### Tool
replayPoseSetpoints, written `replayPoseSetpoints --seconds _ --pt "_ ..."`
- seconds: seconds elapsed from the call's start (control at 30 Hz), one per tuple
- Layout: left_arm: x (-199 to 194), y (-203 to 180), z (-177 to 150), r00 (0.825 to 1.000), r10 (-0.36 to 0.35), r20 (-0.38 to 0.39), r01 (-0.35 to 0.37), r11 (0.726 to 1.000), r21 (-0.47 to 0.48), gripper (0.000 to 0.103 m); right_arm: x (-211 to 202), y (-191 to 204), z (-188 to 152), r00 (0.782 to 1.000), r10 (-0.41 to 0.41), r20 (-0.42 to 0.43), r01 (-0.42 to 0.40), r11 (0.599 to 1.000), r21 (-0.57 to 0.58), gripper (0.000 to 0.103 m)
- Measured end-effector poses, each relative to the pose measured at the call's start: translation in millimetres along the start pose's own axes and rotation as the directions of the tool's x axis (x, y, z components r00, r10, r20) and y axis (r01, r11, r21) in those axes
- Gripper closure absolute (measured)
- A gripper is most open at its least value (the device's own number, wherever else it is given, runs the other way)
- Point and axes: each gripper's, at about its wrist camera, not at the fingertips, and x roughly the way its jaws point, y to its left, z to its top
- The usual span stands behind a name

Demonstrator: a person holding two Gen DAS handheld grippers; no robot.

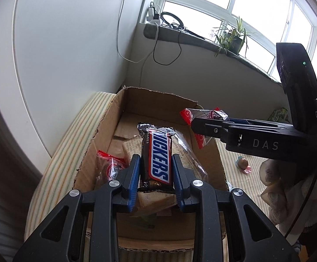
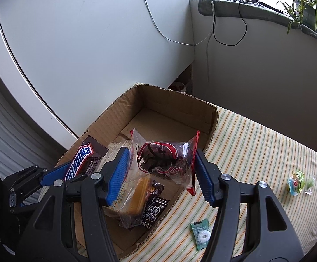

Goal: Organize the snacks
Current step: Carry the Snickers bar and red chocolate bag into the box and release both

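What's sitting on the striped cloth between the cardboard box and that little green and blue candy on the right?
Nothing: in the right wrist view the striped cloth is bare between the cardboard box and the green and blue candy.

A glossy foil-like wrapper is seen on the Snickers bar (image 1: 156, 156), and clear, shiny film on the red-printed snack bag (image 2: 164, 159). The box (image 2: 165, 102) is of matt, rough-edged corrugated cardboard, set on a striped woven cloth (image 2: 256, 144).

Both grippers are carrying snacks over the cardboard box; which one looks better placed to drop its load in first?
Left, probably. The left gripper holds the Snickers bar over the middle of the cardboard box; the right gripper holds its red-edged snack bag nearer the box's side wall.
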Motion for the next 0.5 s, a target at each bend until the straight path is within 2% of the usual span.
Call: replayPoseSetpoints --seconds 0.43,0.5 --pt "-4.7 0.8 1.1 1.000 0.002 0.010 -0.001 1.000 -0.006 0.074 -7.9 -1.0 0.6 1.000 -0.008 0.015 0.008 1.000 0.009 0.036" --pt "-5.2 0.7 2.0 1.000 0.004 0.012 -0.004 1.000 -0.006 0.071 -9.3 -1.8 0.1 1.000 -0.009 0.016 0.009 1.000 0.012 0.036"
